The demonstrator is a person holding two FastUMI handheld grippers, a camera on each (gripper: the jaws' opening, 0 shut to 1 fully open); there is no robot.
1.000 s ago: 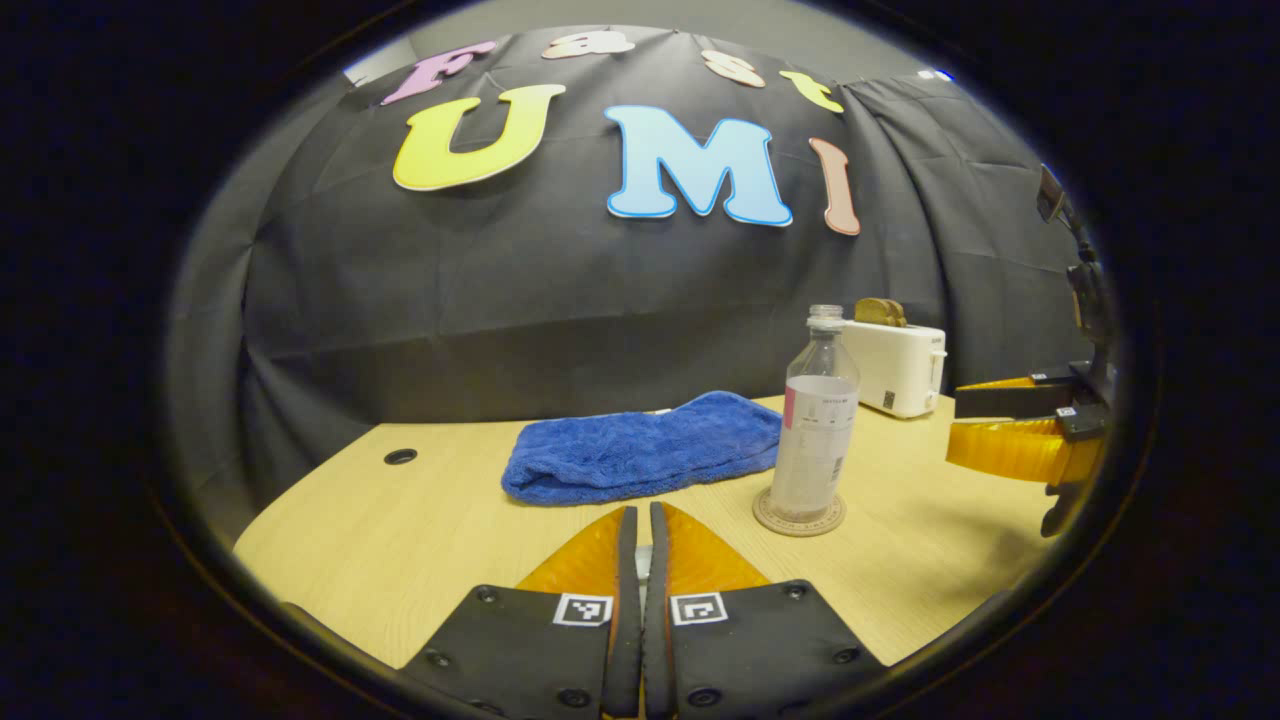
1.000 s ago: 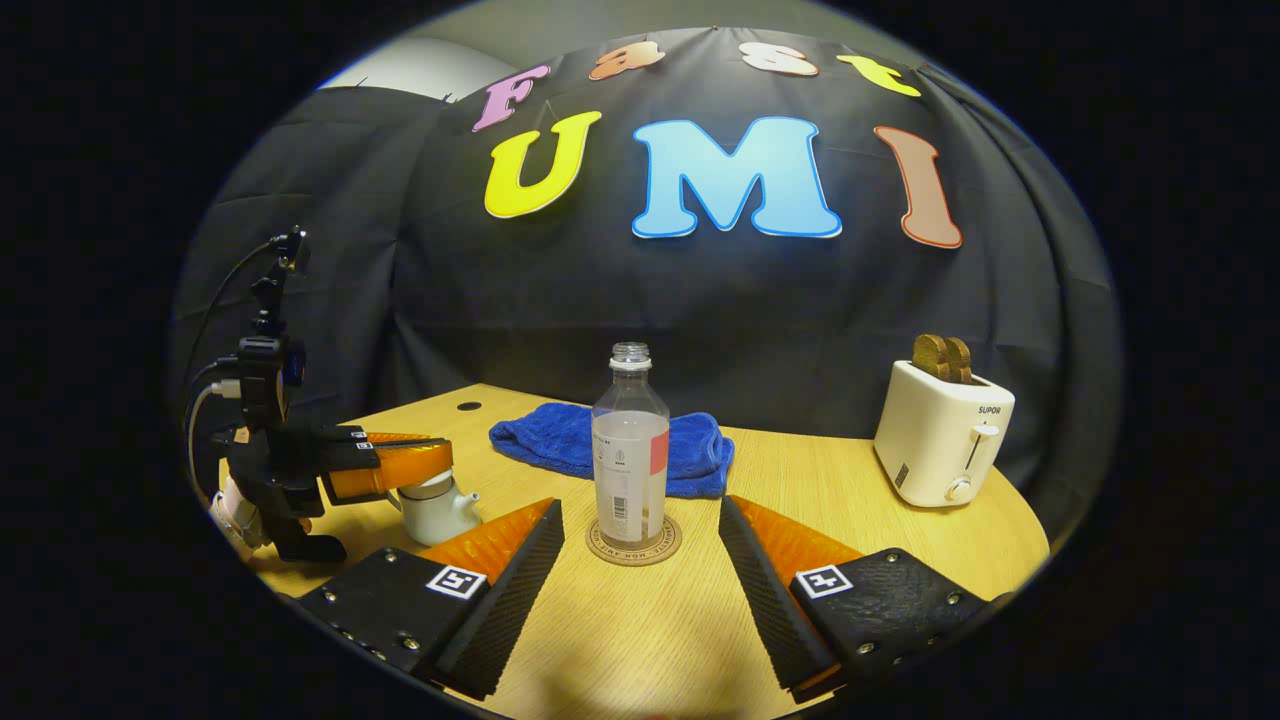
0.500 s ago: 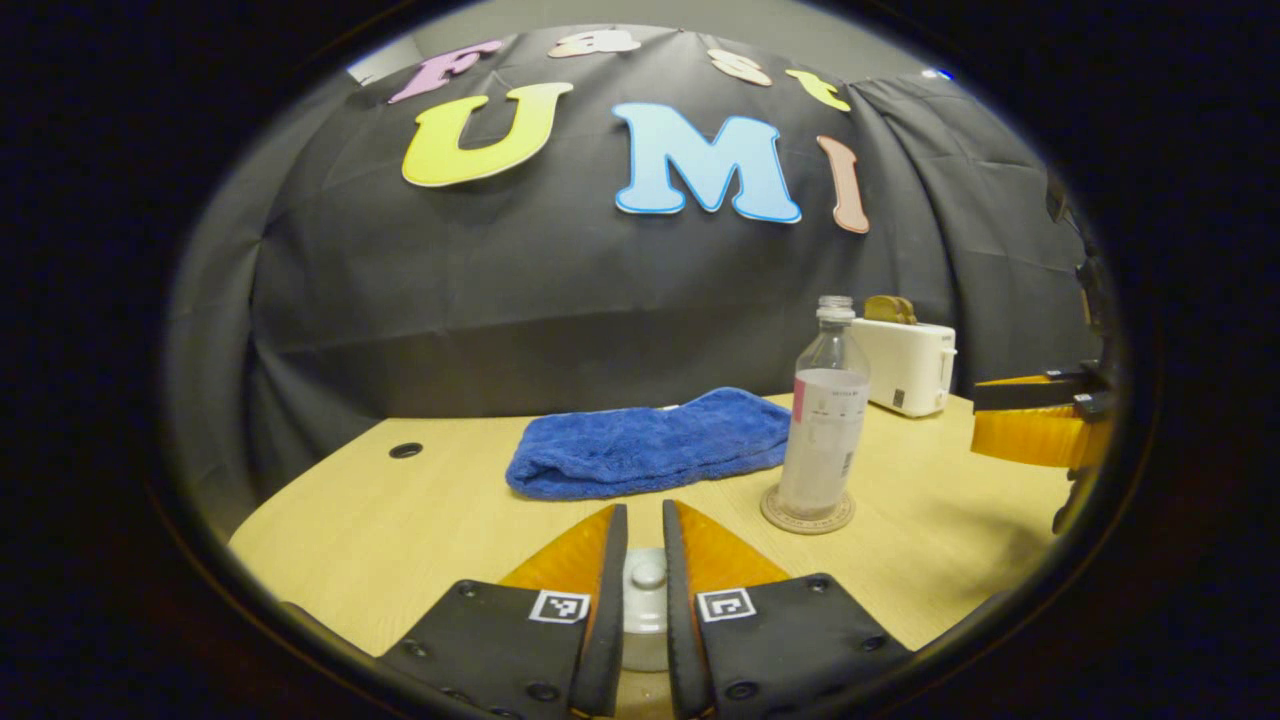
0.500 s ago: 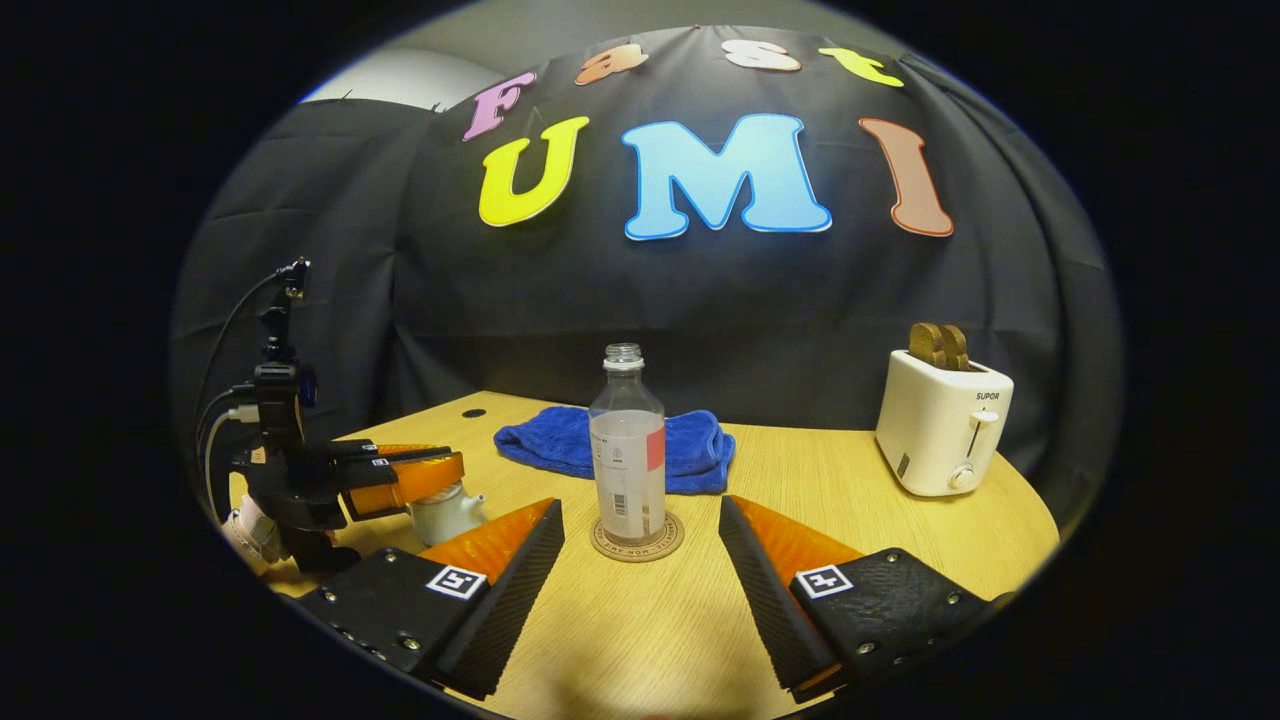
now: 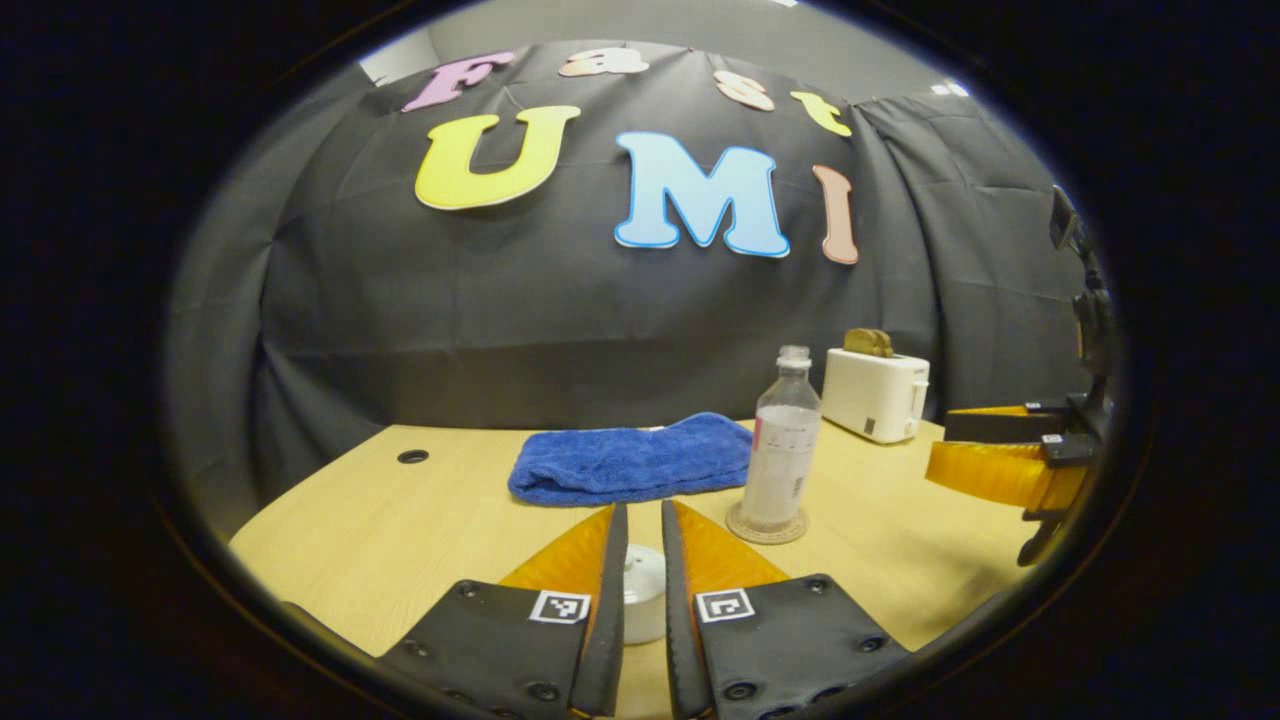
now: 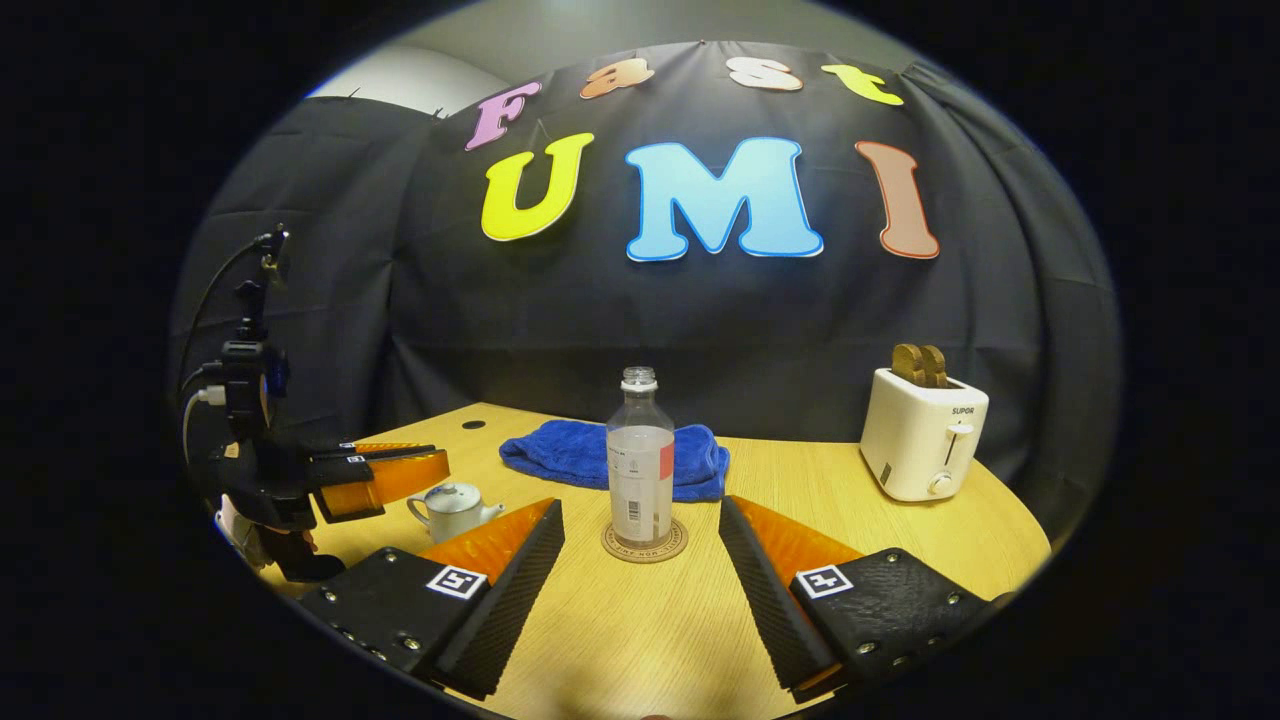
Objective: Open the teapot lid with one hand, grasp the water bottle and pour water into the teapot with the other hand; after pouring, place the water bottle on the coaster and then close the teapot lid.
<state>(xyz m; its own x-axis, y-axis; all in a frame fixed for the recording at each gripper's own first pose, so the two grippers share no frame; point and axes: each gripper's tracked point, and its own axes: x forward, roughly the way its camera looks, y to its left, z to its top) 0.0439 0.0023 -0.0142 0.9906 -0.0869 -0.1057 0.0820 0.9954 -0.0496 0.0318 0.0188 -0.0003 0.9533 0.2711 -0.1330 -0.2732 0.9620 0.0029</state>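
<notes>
A clear water bottle (image 6: 640, 470), without a cap and part full, stands upright on a round coaster (image 6: 645, 545). My right gripper (image 6: 640, 505) is open and sits a little in front of the bottle, its fingers either side of it and not touching it. The small white teapot (image 6: 455, 505) stands to the left with its lid on. My left gripper (image 6: 385, 475) hovers just left of the teapot and above it. In the left gripper view, the left gripper (image 5: 643, 512) is open by a narrow gap, and the teapot lid (image 5: 643, 590) shows below that gap. The bottle (image 5: 783, 450) stands to the right.
A folded blue towel (image 6: 610, 455) lies behind the bottle. A white toaster (image 6: 925, 435) with toast in it stands at the back right. A cable hole (image 5: 412, 456) sits in the wooden table (image 6: 800, 490) near the far left edge. The right gripper (image 5: 940, 445) shows at the right edge of the left gripper view.
My left gripper has gone from shut to slightly open and has drawn back and up from the teapot, whose lid stays on it. The right gripper has backed off a little from the bottle.
</notes>
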